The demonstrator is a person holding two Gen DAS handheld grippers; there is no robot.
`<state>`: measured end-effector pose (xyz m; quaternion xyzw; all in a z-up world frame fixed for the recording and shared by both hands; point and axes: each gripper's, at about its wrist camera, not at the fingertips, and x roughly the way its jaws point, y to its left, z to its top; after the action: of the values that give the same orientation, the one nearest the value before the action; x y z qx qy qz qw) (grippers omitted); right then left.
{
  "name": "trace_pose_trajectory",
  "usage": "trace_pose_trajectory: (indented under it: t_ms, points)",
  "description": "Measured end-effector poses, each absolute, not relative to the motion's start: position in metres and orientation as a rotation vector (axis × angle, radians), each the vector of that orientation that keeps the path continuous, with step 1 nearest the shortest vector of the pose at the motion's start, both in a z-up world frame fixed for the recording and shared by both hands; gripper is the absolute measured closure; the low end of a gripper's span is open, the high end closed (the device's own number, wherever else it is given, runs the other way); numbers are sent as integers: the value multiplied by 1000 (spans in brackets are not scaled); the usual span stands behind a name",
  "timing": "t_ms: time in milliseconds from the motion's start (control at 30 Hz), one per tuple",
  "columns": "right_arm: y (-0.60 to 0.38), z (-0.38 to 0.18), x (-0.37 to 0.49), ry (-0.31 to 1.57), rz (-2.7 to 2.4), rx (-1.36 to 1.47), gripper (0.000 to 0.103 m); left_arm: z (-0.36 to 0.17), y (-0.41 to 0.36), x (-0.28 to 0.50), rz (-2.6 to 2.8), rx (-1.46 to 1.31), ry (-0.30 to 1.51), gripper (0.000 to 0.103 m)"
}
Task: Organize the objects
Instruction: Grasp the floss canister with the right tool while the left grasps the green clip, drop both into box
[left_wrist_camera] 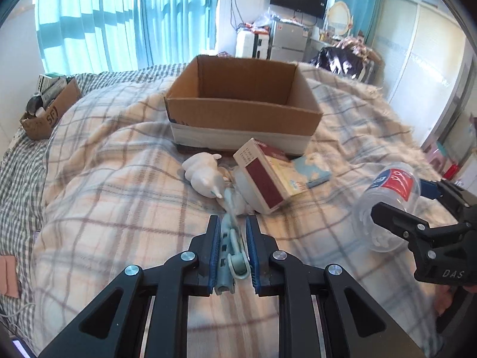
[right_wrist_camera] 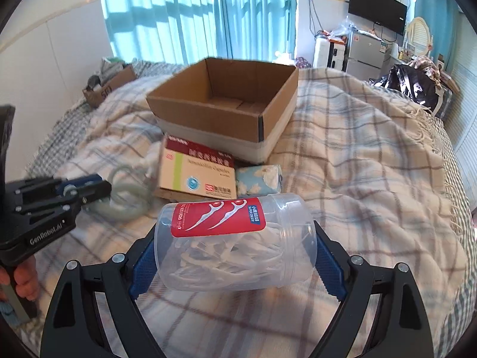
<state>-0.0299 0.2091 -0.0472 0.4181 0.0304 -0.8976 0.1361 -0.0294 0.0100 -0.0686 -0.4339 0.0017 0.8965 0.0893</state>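
Right, my right gripper (right_wrist_camera: 235, 256) pinches the floss-pick jar (right_wrist_camera: 235, 244), left gripper (left_wrist_camera: 233, 250) clamps what looks like tubing (left_wrist_camera: 229, 238); I'd lift both clear, then lower into the far cardboard box (right_wrist_camera: 208, 110).

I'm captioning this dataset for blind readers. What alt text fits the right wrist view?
The right gripper holds a clear floss-pick jar sideways over a plaid blanket. Beyond it lie a medicine box and a tissue pack, in front of an open cardboard box. The left gripper enters at left, by clear tubing.
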Motion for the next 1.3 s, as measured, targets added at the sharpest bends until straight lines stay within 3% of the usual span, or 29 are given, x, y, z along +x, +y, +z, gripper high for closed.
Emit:
trace_pose_trajectory:
  t_ms: [233, 467, 933, 1100, 1300]
  points:
    - [196, -21, -15, 102, -2614, 1138, 14, -39, 4, -14, 2694, -1194, 7, 93]
    - [176, 11, -23, 190, -2626, 1044, 14, -3, 1, -28, 2720, -1092, 23, 94]
    - [161, 66, -141, 280, -2684, 887, 14, 72, 23, -167, 2799, -875, 126, 94]
    - [160, 44, -201, 284, -2670, 937, 14, 60, 28, -223, 2793, -875, 148, 94]
    - [158, -9, -255, 250, -2600, 1078, 14, -4, 23, -269, 2760, -1049, 157, 94]
